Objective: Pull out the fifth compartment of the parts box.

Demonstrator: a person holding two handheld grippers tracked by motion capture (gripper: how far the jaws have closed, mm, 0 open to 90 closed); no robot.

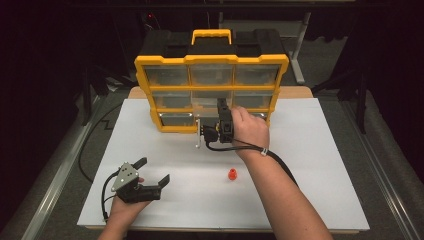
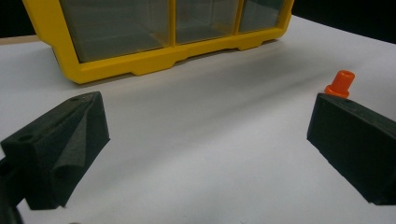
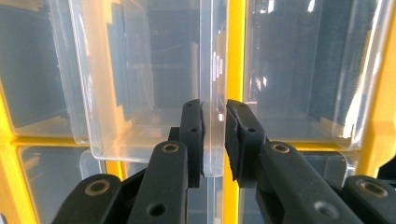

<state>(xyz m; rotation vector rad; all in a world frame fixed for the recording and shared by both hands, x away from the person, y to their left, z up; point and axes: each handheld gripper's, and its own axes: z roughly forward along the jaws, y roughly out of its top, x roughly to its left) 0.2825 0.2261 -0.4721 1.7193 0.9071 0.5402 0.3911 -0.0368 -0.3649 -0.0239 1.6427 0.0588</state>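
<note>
- The white table (image 1: 320,165) is carrying everything, and the person is working from its near edge, forearms coming in from below in the high view.
- The yellow parts organizer (image 1: 212,90) is standing upright at the far middle of the table, its front of clear drawers facing the person so each can be reached head-on; a black case with a yellow handle is sitting just behind it.
- The right gripper (image 1: 223,120) is reaching level into the cabinet's middle column. In the right gripper view its jaws are closing on the thin front wall of a clear plastic drawer (image 3: 140,93), one pad inside and one outside the lip, nearly together. That pinch looks meant for sliding the drawer along its track, and the drawer seems to be standing a little proud of the yellow frame.
- The left gripper (image 1: 150,172) is resting low on the near left of the table, well apart from the cabinet, jaws spread wide with nothing between them; I judge it is waiting.
- The small orange plug (image 1: 232,174) is standing on the bare table between the two hands, near the person and clear of the cabinet, probably bound for the drawer being handled.
</note>
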